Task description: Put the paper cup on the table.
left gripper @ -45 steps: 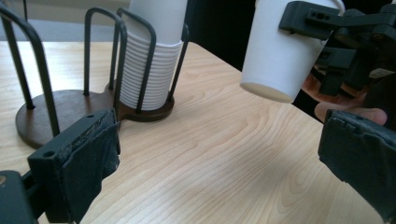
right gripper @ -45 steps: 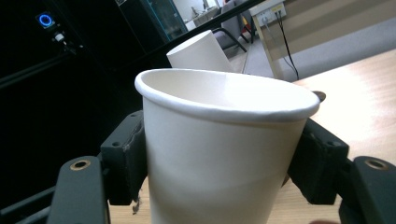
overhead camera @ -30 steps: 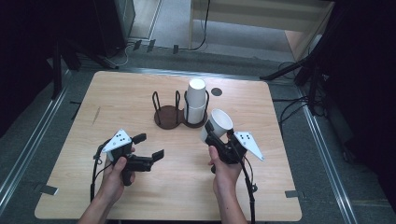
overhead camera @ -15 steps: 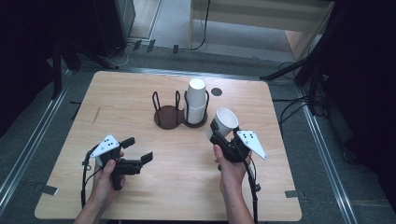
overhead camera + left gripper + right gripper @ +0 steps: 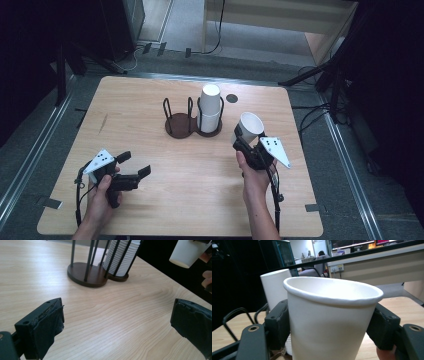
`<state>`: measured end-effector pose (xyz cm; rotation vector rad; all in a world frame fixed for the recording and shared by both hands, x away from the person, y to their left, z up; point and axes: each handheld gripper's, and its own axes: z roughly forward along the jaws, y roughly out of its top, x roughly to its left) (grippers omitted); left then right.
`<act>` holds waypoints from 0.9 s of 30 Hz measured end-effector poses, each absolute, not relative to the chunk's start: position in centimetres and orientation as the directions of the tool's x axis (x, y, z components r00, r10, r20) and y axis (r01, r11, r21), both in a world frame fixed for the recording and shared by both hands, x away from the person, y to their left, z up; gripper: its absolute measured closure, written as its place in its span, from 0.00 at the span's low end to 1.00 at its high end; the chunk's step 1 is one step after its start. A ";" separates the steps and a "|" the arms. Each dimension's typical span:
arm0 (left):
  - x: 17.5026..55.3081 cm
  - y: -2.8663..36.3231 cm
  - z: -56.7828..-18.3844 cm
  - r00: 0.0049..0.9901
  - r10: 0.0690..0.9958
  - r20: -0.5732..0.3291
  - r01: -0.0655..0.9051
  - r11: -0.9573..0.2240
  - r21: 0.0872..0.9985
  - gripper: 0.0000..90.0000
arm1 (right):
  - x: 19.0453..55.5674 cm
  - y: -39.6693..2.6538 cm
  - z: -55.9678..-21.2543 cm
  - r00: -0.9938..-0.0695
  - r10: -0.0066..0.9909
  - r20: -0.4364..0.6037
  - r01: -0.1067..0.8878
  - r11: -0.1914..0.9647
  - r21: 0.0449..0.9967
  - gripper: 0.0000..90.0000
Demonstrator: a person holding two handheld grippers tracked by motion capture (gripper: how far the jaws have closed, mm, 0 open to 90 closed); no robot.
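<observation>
The right gripper [image 5: 243, 141] holds a white paper cup [image 5: 248, 127] clamped between its two black jaws. In the right gripper view the pads press on both sides of the cup [image 5: 329, 322] below its rolled rim, and the cup stands mouth up. In the high view the cup leans a little and hangs above the tabletop [image 5: 200, 200], toward the right edge and about midway between the far and near edges. It is clear of the wood and just to the right of the cup rack [image 5: 192, 122].

The rack is a dark brown base with thin black upright wires, standing in the middle of the far half of the tabletop. Its right bay holds a stack of white cups [image 5: 210, 107] set mouth down; the left bay shows bare base. In the left gripper view the stack [image 5: 122, 257] shows its ridged rims between the wires, and the held cup [image 5: 187, 252] appears at the upper right, off the table.

The left gripper [image 5: 135, 167] sits low over the near left part of the tabletop, held in the person's left hand [image 5: 102, 192]. Its jaws stand wide apart with bare wood between them, gripping nothing. It points roughly toward the rack and is well apart from it. A small dark round spot [image 5: 231, 98] lies near the far edge, just behind and right of the stack.
</observation>
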<state>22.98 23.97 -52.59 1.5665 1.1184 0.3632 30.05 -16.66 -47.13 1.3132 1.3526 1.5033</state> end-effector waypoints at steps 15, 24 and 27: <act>21.5 28.2 -53.8 0.415 0.849 -0.328 0.484 0.100 0.869 0.00 | 32.4 -18.9 -48.5 -0.173 0.975 0.138 0.071 -0.128 0.989 0.31; 20.9 30.1 -54.3 0.347 0.898 -0.269 0.484 0.074 0.872 0.00 | 33.9 -19.7 -49.4 -0.156 0.982 0.110 0.061 -0.102 0.993 0.31; 20.8 30.6 -54.4 0.330 0.908 -0.258 0.484 0.072 0.872 0.00 | 34.5 -19.9 -49.7 -0.149 0.986 0.078 0.058 -0.070 0.996 0.31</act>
